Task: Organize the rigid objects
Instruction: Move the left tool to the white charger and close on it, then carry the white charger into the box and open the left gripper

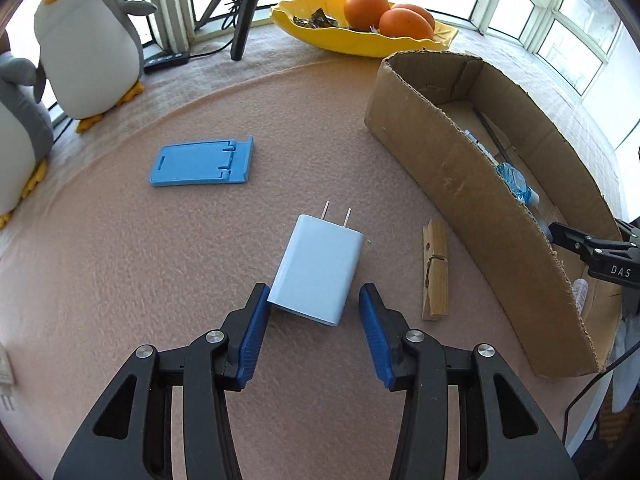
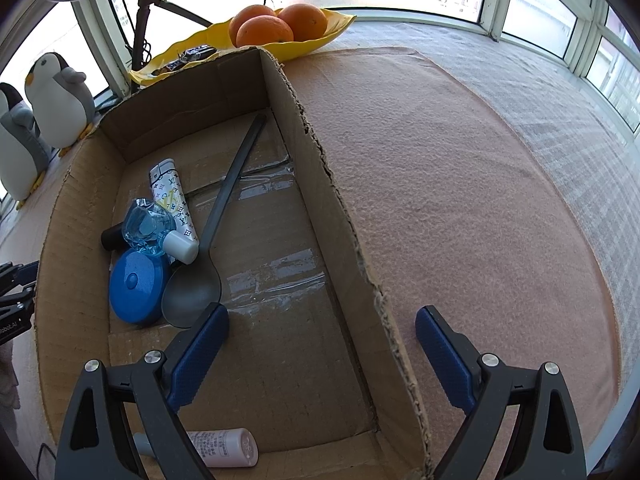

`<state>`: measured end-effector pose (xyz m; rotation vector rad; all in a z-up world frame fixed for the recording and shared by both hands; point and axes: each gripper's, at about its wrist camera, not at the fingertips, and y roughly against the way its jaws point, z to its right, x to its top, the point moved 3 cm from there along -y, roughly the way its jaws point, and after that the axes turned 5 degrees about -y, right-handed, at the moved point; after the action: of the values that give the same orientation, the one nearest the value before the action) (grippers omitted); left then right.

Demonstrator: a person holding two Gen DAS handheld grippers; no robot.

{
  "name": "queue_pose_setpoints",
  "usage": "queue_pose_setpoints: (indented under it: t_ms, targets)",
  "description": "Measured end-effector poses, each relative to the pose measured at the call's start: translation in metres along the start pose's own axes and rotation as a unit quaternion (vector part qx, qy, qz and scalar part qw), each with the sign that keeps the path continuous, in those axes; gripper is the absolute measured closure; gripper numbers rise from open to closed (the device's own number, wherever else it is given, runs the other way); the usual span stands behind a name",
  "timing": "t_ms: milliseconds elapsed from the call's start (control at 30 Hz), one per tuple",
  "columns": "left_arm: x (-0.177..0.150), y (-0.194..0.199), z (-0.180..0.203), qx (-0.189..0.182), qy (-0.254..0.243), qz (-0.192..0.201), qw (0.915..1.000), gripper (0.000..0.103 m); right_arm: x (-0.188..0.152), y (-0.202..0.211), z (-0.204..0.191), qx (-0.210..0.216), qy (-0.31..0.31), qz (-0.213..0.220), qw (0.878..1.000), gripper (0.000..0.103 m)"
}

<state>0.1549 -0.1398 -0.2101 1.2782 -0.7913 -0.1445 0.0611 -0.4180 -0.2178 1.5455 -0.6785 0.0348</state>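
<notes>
- my left gripper point(image 1: 314, 322) is spread wide, jaws on either side of the near end of the pale blue wall charger point(image 1: 318, 270); the left pad looks to be at its corner, the right pad stands clear of it.
- the charger lies flat on the pink felt mat point(image 1: 160, 260), prongs pointing away from me.
- just right of the charger lies a wooden clothespin point(image 1: 435, 270); farther off to the left lies a blue phone stand point(image 1: 204, 160).
- my right gripper point(image 2: 320, 328) is also spread wide and holds nothing; it straddles the right wall of the cardboard box point(image 2: 340, 208), one finger inside, one outside over the mat.
- inside the box (all along its left side): a grey spoon point(image 2: 196, 296), a blue round case point(image 2: 136, 286), a clear blue bottle point(image 2: 150, 226), a patterned lighter point(image 2: 172, 196), and a white tube point(image 2: 224, 446) at the near end.
- beyond the box: a yellow dish point(image 1: 320, 36) with oranges point(image 1: 406, 24), and two plush penguins point(image 1: 88, 40).
</notes>
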Motion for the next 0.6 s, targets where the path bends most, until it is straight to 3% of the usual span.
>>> queue_pose_setpoints:
  t_ms: [533, 600]
  targets:
    - [0.019, -0.009, 0.002, 0.017, -0.044, 0.010, 0.9989, 0.057, -0.002, 0.002, -0.004, -0.001, 0.010, 0.003, 1.000, 0.011]
    - [0.020, -0.010, 0.002, 0.015, -0.040, 0.012, 0.9990, 0.065, -0.002, 0.002, -0.004, -0.002, 0.010, 0.003, 1.000, 0.011]
